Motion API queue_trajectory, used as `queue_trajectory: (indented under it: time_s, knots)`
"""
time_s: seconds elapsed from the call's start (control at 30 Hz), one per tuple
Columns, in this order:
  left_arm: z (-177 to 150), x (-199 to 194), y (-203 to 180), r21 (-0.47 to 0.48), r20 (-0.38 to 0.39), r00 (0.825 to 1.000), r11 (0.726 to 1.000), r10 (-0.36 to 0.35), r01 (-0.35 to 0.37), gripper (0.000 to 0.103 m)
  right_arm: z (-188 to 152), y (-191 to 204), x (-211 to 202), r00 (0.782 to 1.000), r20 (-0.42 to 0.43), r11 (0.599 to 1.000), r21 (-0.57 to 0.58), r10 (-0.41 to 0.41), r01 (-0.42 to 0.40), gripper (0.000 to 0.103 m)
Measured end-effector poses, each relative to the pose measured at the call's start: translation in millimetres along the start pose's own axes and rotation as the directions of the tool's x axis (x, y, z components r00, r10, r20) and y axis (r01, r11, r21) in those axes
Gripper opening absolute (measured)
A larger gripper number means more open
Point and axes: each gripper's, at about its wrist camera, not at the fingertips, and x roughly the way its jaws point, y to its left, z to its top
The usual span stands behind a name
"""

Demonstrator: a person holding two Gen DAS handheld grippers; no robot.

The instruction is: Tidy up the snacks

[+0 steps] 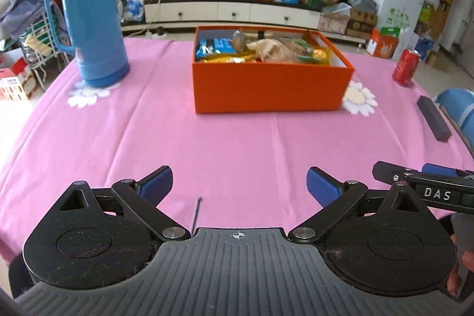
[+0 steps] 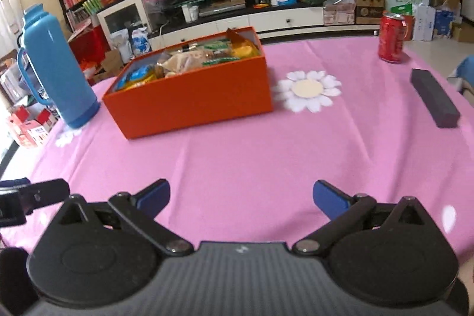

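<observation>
Thermos [image 1: 90, 11] left of snack box [image 1: 266, 85]; can [image 1: 406, 67], dark bar [image 1: 434, 118] right

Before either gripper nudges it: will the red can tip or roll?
The red can stands upright on the pink tablecloth, tall for its base, so a high push would probably tip it. Once down, its round body would likely roll. Its smooth-looking wall may slip between the pads; whether it is full cannot be told.

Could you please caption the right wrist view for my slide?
Open right gripper above pink tablecloth, facing orange snack box, blue thermos, red can.
</observation>
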Motion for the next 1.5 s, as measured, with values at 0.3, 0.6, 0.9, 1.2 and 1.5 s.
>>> queue_trajectory:
  time_s: [0.3,0.6,0.9,1.2,1.5]
  knots:
    - [-31,-33,-13,0.05,0.035,0.999,0.999,-0.019,0.018,0.076,-32,2,-27,0.998,0.027,0.998,-0.034,-0.055,0.056,0.102]
    - [-31,-60,-13,0.055,0.105,0.994,0.998,0.003,-0.008,0.079,-27,8,-46,0.996,0.074,0.997,-0.052,-0.045,0.049,0.102]
    - [-35,-67,-8,0.056,0.12,0.993,0.998,0.015,-0.022,0.079,-31,17,-52,0.997,0.072,0.996,-0.078,-0.041,0.047,0.102]
    - [-35,-70,-3,0.046,0.126,0.992,0.999,0.017,-0.023,0.079,-33,24,-52,0.997,0.067,0.995,-0.095,-0.038,0.044,0.102]
    - [-36,-68,-3,0.05,0.116,0.993,0.998,0.019,-0.025,0.079,-35,25,-48,0.998,0.051,0.994,-0.099,-0.033,0.038,0.102]
